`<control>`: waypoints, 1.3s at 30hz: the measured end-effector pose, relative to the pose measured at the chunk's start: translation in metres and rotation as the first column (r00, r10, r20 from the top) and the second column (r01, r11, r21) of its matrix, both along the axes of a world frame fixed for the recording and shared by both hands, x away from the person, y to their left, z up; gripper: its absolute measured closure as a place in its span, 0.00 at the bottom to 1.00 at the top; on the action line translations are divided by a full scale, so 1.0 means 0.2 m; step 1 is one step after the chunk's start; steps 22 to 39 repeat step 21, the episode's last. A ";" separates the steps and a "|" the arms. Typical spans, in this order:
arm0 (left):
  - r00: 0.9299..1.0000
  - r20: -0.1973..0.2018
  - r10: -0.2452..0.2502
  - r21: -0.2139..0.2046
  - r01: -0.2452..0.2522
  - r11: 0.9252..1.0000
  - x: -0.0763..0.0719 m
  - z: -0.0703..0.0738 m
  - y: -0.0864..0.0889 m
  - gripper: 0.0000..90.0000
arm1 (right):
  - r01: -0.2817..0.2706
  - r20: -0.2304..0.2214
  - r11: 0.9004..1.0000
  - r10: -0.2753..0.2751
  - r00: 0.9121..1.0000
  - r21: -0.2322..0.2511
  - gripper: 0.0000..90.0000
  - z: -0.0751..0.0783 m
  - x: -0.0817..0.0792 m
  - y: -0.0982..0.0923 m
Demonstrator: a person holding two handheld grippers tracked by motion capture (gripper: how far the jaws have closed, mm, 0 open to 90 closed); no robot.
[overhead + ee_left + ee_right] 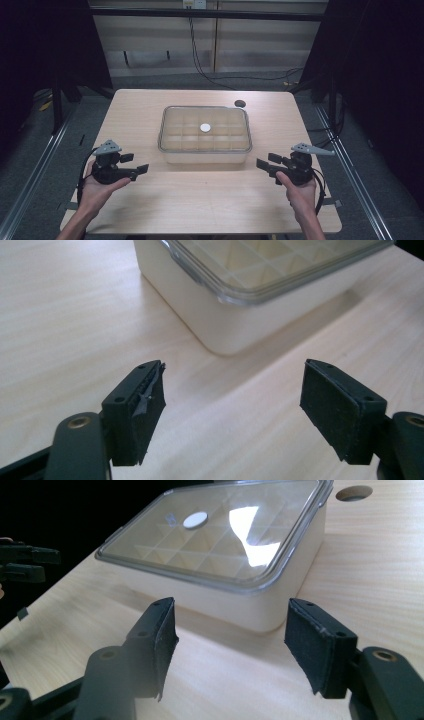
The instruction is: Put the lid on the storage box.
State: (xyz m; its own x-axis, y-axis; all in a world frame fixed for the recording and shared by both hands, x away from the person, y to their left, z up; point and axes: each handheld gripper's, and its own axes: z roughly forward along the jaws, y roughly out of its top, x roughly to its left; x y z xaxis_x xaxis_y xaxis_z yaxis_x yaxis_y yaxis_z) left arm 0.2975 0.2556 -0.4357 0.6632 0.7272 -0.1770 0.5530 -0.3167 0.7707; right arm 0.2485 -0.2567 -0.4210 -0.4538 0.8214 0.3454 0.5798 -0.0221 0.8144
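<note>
My left hand-held gripper (134, 164) jaws apart, nothing between; my right hand-held gripper (265, 162) jaws apart too, empty. Both hover over table (200, 200). Lidded box (205, 150) ahead, between the two, apart from both. Clear lid (172, 127) seated flat, white round spot (205, 127) at its middle. Step as I judge it: bring both in level toward short ends, meet lid rim squarely, same height each side. Clear plastic likely slick, so close slow, avoid tipping box

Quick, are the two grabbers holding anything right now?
Left gripper: open, holding nothing, near the box.
Right gripper: open, holding nothing.
</note>
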 end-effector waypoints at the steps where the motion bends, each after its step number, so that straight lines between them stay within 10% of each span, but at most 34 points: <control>1: 1.000 -0.004 0.004 0.003 -0.004 1.000 -0.01 -0.01 0.00 0.28 | 0.003 -0.005 1.000 -0.003 1.000 -0.007 0.41 -0.01 -0.02 0.00; 16: 0.999 -0.036 0.014 0.007 -0.014 1.000 -0.24 -0.13 0.12 0.26 | 0.037 -0.015 0.998 -0.037 0.999 -0.041 0.35 -0.15 -0.21 -0.02; 39: 0.999 -0.051 0.017 0.036 -0.015 0.999 -0.24 -0.18 0.13 0.26 | 0.058 -0.025 0.996 -0.060 0.998 -0.074 0.33 -0.21 -0.21 -0.03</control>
